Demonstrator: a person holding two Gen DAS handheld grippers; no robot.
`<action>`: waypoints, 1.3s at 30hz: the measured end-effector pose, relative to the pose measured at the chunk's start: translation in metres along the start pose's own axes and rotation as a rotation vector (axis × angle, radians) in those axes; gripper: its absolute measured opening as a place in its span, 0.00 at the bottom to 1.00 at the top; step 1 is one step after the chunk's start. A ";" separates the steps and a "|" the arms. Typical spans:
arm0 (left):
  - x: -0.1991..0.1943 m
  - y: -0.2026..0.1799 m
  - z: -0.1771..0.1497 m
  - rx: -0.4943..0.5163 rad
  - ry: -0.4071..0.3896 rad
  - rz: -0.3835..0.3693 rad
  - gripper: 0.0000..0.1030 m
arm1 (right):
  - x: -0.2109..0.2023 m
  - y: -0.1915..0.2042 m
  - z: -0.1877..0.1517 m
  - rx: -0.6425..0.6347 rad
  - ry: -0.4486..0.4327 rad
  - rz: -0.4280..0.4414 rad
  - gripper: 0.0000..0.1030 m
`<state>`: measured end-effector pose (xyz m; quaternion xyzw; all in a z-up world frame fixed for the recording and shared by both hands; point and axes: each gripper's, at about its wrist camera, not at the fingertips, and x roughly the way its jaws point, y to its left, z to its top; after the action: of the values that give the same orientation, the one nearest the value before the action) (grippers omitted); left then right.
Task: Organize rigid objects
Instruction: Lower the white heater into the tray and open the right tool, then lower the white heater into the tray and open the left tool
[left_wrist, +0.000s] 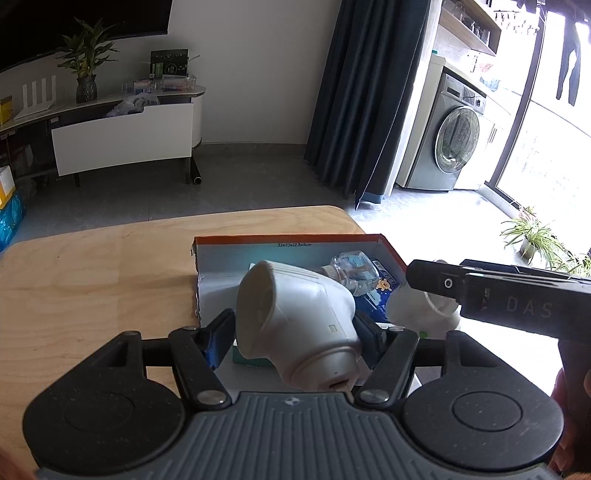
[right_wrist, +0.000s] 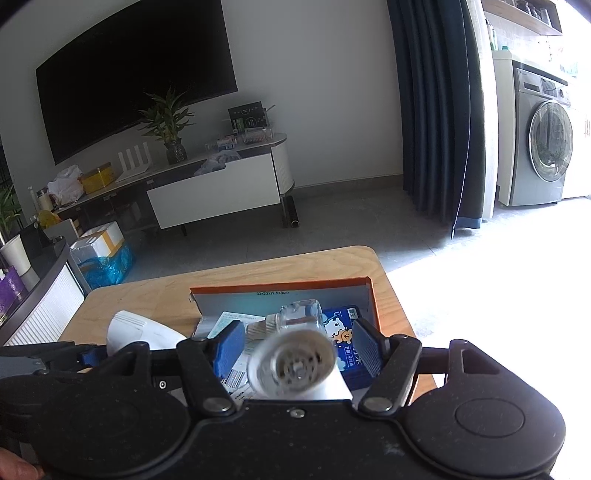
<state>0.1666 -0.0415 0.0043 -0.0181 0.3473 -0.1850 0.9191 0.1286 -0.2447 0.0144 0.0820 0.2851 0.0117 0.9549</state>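
While we hold both tools low over the near edge of the pale wooden desk (left_wrist: 92, 266), each already carries a piece. Our left gripper (left_wrist: 295, 328) has its fingers (left_wrist: 219, 338) partly closed on the white angled plastic appliance body (left_wrist: 295, 321), pinching it at its narrow waist so that the wide mouth tips up and away from us. Our right gripper (right_wrist: 299, 350) shows fingers (right_wrist: 231, 345) closed to a middling gap around the white round cap with a vented face (right_wrist: 293, 363); the cap looks blurred, so we cannot tell how firmly both pads touch it, though it seems to be carried. We judge both pieces are kept just above the open orange-rimmed cardboard box (left_wrist: 288, 240) so they can go down beside what is already packed.

Inside the box, just beyond the fingers, lies a clear small glass bottle with a beige screw neck (right_wrist: 295, 317) on its side, resting against a blue printed carton with a cartoon bear (right_wrist: 345, 336), with a pale teal printed packet (right_wrist: 231, 319) to its left.

Farther off, past the desk edge, we see the grey tiled floor (left_wrist: 240, 177) and a white low media cabinet (left_wrist: 125, 136).
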 end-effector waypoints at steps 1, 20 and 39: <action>0.001 0.000 0.000 0.000 0.000 -0.001 0.66 | 0.000 -0.001 0.000 0.002 0.001 -0.005 0.76; 0.040 -0.025 0.013 0.009 0.037 -0.115 0.68 | -0.064 -0.025 -0.022 0.044 -0.038 -0.043 0.77; -0.040 -0.025 -0.003 0.015 -0.023 0.010 0.97 | -0.097 -0.004 -0.028 0.009 -0.083 -0.010 0.80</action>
<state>0.1292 -0.0500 0.0313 -0.0116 0.3352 -0.1826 0.9242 0.0314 -0.2511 0.0434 0.0852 0.2459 0.0022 0.9655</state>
